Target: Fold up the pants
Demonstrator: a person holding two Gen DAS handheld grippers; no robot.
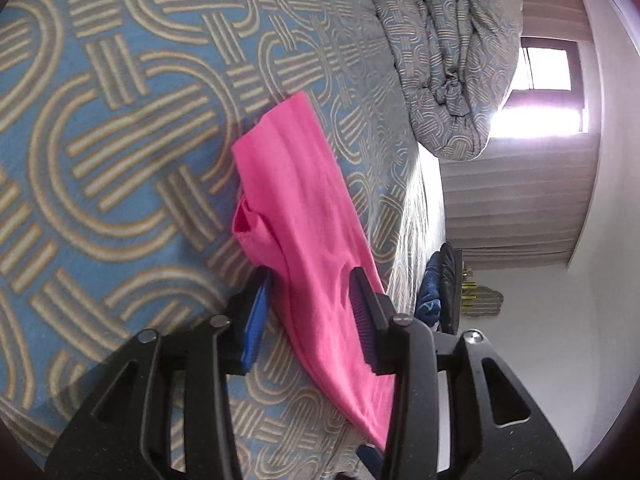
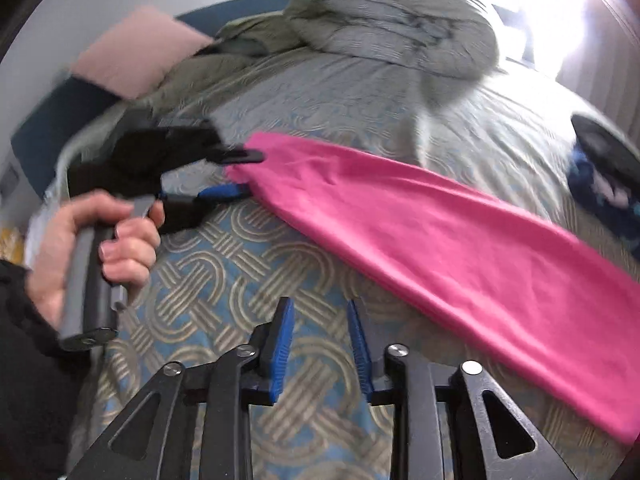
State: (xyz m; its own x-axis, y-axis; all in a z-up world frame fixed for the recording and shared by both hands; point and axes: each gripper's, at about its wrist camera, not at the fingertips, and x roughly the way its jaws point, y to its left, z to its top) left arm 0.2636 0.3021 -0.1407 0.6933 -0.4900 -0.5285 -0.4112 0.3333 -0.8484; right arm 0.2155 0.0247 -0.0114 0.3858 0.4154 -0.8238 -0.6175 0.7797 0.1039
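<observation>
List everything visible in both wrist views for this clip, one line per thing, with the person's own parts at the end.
pink pants: one, bright pink, lying stretched across the bed, one end between the left gripper's fingers
bedspread: one, blue with tan looped pattern, covering the bed
bunched duvet: one, same grey-blue pattern, heaped at the far end of the bed
pillow: one, pale pink, at the headboard side
dark blue item: one, dark blue with light patches, at the bed's edge; blurred, kind unclear
curtains: beige, beside a bright window
left gripper: black with blue pads, pants between its fingers, pads not clearly pressing
right gripper: black with blue pads, open, nothing in it, above the bedspread
hand: one, holding the left gripper's handle, dark sleeve
</observation>
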